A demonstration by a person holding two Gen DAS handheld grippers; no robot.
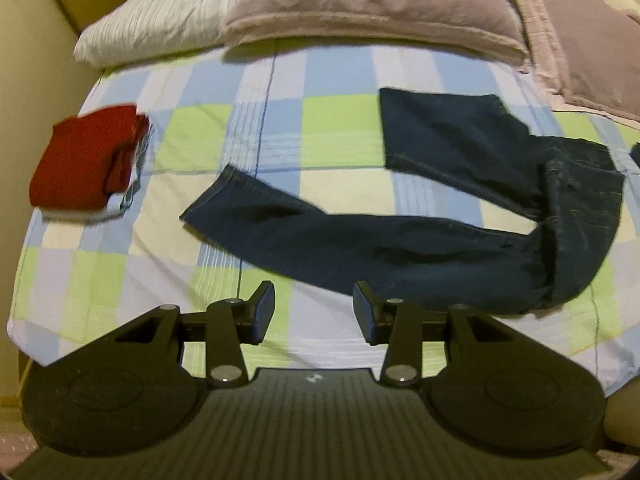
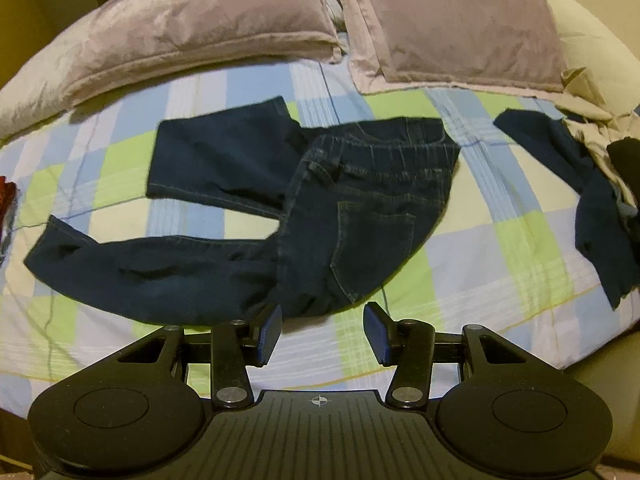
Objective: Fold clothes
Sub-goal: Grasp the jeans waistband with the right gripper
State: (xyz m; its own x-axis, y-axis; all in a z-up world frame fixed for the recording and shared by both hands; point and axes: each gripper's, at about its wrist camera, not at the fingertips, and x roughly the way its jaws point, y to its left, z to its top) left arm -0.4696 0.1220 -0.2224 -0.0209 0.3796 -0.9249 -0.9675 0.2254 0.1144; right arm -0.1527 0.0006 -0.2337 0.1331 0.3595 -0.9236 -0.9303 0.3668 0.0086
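Note:
A pair of dark blue jeans [image 1: 460, 240] lies spread on the checked bedsheet [image 1: 340, 120], legs apart and pointing left, waist at the right. It also shows in the right wrist view [image 2: 320, 216] with the back pocket up. My left gripper [image 1: 314, 314] is open and empty, just in front of the near leg. My right gripper [image 2: 322, 334] is open and empty, just in front of the seat of the jeans. A folded red garment [image 1: 86, 160] sits on a small pile at the left.
Mauve pillows [image 2: 208, 28] and a white pillow [image 1: 160, 20] line the head of the bed. A dark blue garment [image 2: 592, 200] and a beige cloth [image 2: 592, 136] lie in a heap at the right edge. The bed's near edge [image 1: 280, 360] is just below the grippers.

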